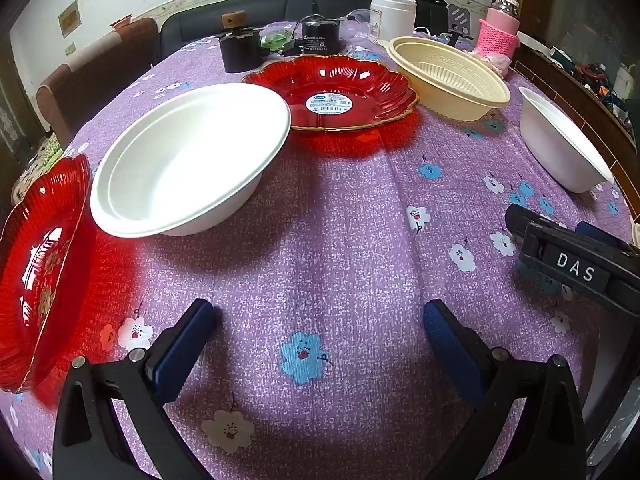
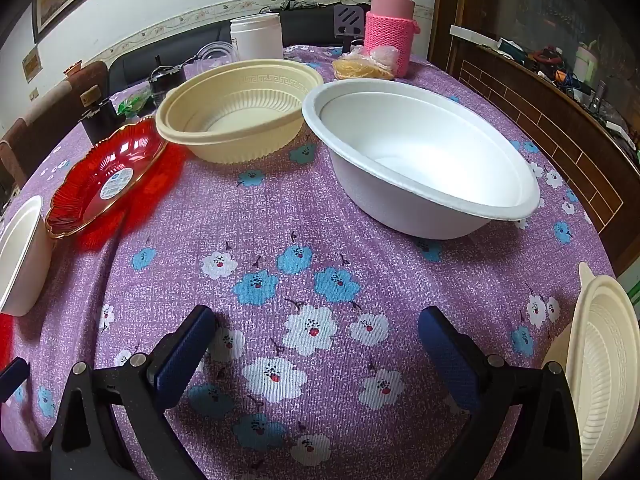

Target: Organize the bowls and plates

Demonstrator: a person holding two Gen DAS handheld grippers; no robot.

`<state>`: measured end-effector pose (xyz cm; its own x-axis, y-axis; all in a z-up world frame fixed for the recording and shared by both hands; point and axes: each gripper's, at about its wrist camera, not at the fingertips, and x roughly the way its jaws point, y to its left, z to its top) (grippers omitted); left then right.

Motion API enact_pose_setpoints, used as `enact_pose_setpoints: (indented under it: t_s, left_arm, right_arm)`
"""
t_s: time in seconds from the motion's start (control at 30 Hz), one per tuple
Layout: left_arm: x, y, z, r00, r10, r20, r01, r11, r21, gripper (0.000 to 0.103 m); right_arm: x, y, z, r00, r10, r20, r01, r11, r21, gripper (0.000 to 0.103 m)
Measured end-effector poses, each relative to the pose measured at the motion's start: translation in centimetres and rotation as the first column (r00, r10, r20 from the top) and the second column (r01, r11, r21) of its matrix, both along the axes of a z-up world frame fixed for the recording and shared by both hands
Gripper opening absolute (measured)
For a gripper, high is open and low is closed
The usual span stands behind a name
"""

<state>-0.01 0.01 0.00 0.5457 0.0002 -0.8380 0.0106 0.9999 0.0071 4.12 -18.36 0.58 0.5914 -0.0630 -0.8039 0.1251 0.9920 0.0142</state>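
In the left wrist view, a white bowl (image 1: pixel 188 160) sits ahead left, a red scalloped plate (image 1: pixel 336 96) behind it, a cream bowl (image 1: pixel 452 76) far right, another white bowl (image 1: pixel 560 140) at the right, and a second red plate (image 1: pixel 40 264) at the left edge. My left gripper (image 1: pixel 320 336) is open and empty over the cloth. In the right wrist view, the white bowl (image 2: pixel 420 160), cream bowl (image 2: pixel 240 112), red plate (image 2: pixel 104 176), left white bowl (image 2: pixel 20 252) and a second cream bowl (image 2: pixel 604 364) show. My right gripper (image 2: pixel 316 336) is open and empty; it also shows in the left wrist view (image 1: pixel 576 256).
A purple flowered tablecloth (image 2: pixel 300 248) covers the table. At the far end stand a pink knit-sleeved flask (image 2: pixel 388 28), a white jar (image 2: pixel 256 36), black containers (image 1: pixel 240 52) and a bag of food (image 2: pixel 364 64). A wooden cabinet (image 2: pixel 560 128) runs along the right.
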Motion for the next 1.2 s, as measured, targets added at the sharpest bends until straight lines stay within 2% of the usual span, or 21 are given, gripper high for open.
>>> enact_pose_setpoints:
  t_s: [1.2]
  left_arm:
    - [0.07, 0.04, -0.05, 1.000, 0.008, -0.003, -0.008, 1.000, 0.005, 0.103]
  right_arm:
    - [-0.18, -0.01, 0.05, 1.000, -0.009, -0.003, 0.009, 1.000, 0.003, 0.102]
